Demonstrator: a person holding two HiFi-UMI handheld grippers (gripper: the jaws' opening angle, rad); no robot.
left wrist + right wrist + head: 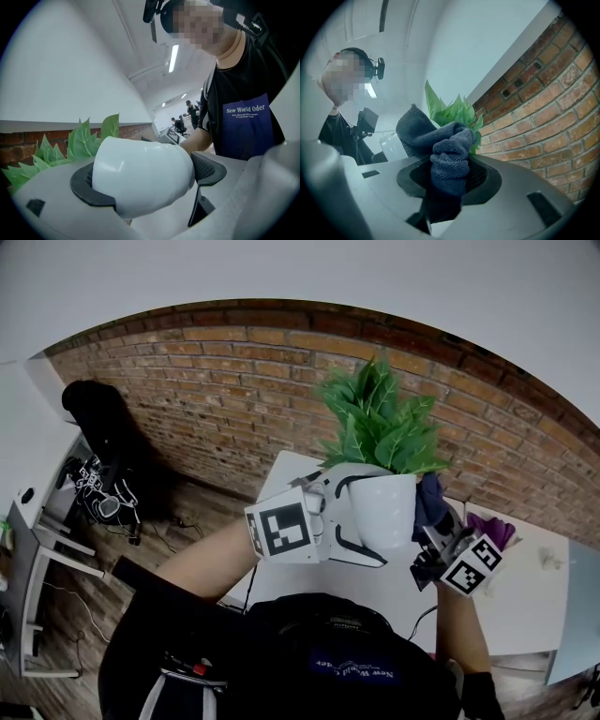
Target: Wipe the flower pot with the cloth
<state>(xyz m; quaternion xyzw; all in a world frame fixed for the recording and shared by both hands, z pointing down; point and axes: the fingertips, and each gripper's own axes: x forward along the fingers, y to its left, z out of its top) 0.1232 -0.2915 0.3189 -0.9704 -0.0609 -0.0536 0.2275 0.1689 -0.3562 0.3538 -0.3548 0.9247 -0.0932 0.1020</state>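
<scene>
A white flower pot with a green leafy plant hangs above the white table, held up by my left gripper, which is shut on it. In the left gripper view the pot fills the space between the dark pads, and leaves show behind it. My right gripper is shut on a dark blue cloth, pressed against the pot's right side. In the right gripper view the cloth is bunched between the jaws, with the plant just beyond.
A red brick wall runs behind the table. A purple cloth lies on the table at the right. At the left, a dark bag and cables sit on the wooden floor beside a white shelf.
</scene>
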